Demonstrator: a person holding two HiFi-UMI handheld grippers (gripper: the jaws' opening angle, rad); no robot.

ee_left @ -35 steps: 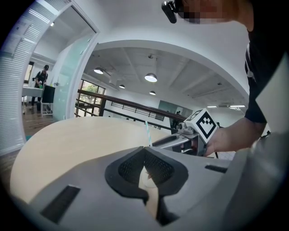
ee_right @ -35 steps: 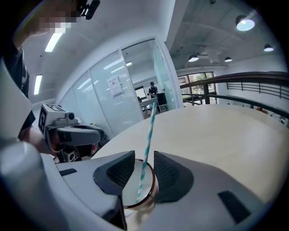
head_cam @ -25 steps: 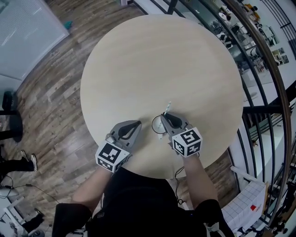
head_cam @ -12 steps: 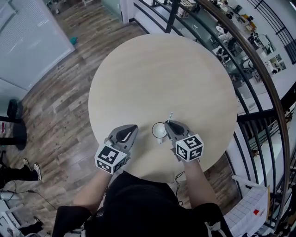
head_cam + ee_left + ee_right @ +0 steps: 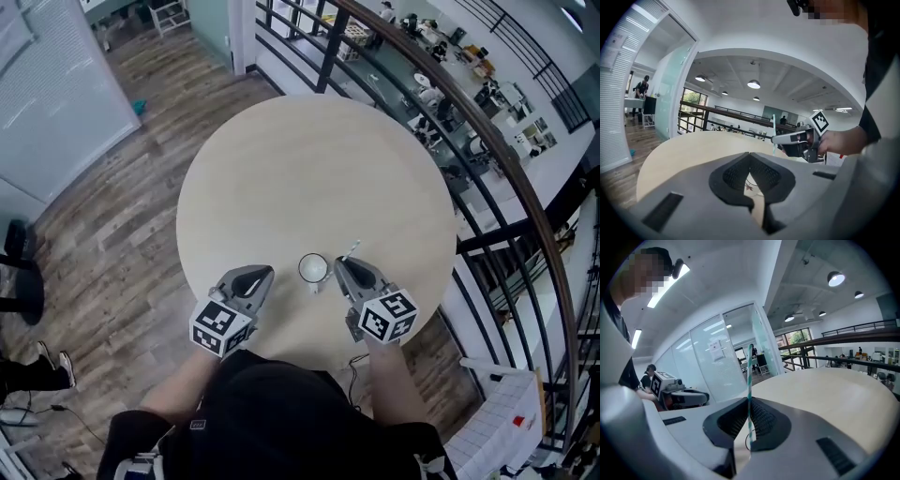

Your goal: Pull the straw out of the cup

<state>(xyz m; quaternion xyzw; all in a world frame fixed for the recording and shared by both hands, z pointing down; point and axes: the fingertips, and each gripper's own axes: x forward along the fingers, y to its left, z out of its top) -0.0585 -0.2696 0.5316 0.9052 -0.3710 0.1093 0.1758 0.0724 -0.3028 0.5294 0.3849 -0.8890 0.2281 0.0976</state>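
Observation:
A small white cup [image 5: 313, 268] stands on the round table [image 5: 309, 159] near its front edge. My right gripper [image 5: 341, 263] hovers just right of the cup, shut on a teal-and-white striped straw [image 5: 352, 248]; its jaws have just been closing tighter on it. In the right gripper view the straw [image 5: 749, 376] runs upright between the pads, its lower end by the cup's rim [image 5: 746, 442]; I cannot tell whether it is clear of the cup. My left gripper [image 5: 257, 273] hangs left of the cup, shut and empty, and the cup [image 5: 751, 183] shows below its touching tips.
A dark metal railing [image 5: 487, 216] curves closely round the table's right side, with a drop to a lower floor beyond. Wooden floor [image 5: 112, 216] and a glass wall lie to the left. My body stands at the table's front edge.
Both grippers have risen, the right one more, drawing the straw upward beside the cup. The cup stays on the table. The head view has shifted, so the table sits lower in frame.

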